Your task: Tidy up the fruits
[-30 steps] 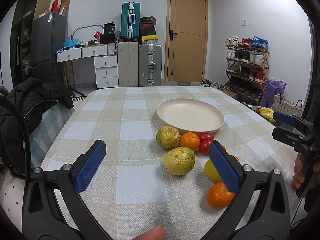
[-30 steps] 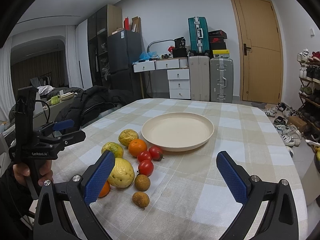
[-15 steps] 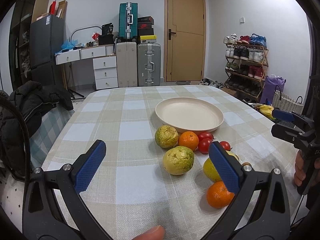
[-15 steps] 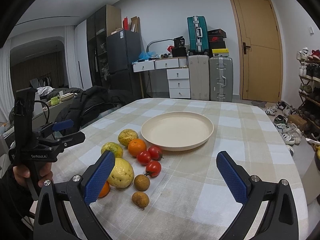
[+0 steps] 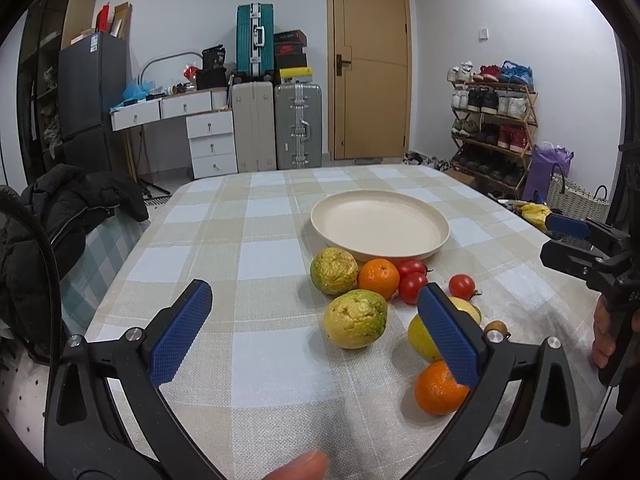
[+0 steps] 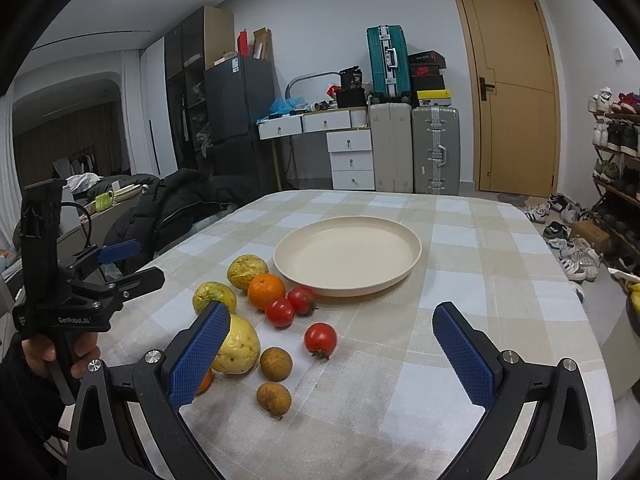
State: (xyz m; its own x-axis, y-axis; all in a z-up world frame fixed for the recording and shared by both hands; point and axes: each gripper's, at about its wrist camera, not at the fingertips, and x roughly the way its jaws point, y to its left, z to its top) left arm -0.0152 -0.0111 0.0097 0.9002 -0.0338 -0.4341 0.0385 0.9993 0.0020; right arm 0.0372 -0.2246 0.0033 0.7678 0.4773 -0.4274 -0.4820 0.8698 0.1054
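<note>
Right wrist: right hand-held gripper (image 6: 332,344) gapes above scattered fruit (image 6: 280,312).

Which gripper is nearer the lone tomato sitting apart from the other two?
Right. The lone tomato lies just ahead of the open right gripper; the left gripper is off to its left, beyond the guavas.

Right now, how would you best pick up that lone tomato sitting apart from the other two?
Judging by its round shape, close the right hand-held gripper across the lone tomato's widest middle, coming from above and the near side. There is open cloth on its right; the brown fruit crowds its left.
</note>
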